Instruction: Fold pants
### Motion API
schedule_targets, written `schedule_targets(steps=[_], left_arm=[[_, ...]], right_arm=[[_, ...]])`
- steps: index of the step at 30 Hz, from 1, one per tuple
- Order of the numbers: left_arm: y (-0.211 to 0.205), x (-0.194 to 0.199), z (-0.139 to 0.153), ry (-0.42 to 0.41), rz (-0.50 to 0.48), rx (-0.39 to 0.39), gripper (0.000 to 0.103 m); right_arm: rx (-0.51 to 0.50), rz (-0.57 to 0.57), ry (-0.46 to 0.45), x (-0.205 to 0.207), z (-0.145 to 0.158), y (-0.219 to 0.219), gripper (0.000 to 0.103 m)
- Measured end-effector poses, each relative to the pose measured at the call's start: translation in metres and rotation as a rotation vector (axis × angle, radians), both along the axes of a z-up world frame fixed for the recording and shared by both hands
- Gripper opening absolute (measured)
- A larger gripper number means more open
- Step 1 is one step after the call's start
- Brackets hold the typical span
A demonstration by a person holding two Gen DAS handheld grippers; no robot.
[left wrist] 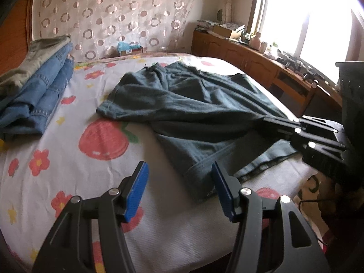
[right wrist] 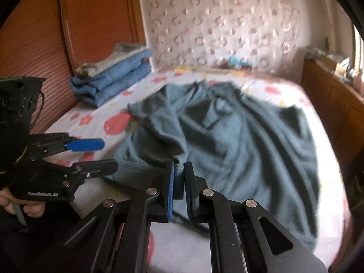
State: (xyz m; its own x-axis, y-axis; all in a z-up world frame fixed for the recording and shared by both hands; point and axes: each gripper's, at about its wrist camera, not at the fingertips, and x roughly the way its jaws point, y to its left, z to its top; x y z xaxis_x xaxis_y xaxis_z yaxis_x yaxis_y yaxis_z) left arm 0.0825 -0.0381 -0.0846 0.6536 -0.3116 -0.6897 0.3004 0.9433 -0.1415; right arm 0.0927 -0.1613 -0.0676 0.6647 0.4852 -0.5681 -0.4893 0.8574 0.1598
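Observation:
Dark teal pants (left wrist: 193, 104) lie crumpled on the flowered bed sheet (left wrist: 68, 170), one leg running toward me. My left gripper (left wrist: 179, 182) is open just above the sheet, and the leg's hem (left wrist: 200, 182) lies against its right pad with no grip on it. My right gripper (right wrist: 179, 166) is shut on a bunched fold of the pants (right wrist: 238, 136) at their near edge. From the left wrist view the right gripper (left wrist: 268, 122) reaches in from the right onto the cloth. In the right wrist view the left gripper (right wrist: 102, 154) stands open at the left, held by a hand (right wrist: 13, 202).
A stack of folded jeans (left wrist: 38, 91) sits at the far left of the bed, by the wooden headboard (right wrist: 91, 22). A wooden cabinet (left wrist: 250, 59) with clutter runs along the right under the window. A patterned curtain hangs behind the bed.

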Motion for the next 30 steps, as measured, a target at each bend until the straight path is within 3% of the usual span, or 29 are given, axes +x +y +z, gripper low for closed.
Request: schedule_targets(steps=[11, 30], left_arm=[[-0.019, 0.011, 0.023, -0.030, -0.015, -0.011, 0.057], [-0.061, 0.016, 0.024, -0.024, -0.087, 0.020, 0.057]], right_arm=[[0.021, -0.110, -0.095, -0.010, 0.032, -0.055, 0.006], [0.015, -0.220, -0.072, -0.030, 0.021, -0.119, 0.006]])
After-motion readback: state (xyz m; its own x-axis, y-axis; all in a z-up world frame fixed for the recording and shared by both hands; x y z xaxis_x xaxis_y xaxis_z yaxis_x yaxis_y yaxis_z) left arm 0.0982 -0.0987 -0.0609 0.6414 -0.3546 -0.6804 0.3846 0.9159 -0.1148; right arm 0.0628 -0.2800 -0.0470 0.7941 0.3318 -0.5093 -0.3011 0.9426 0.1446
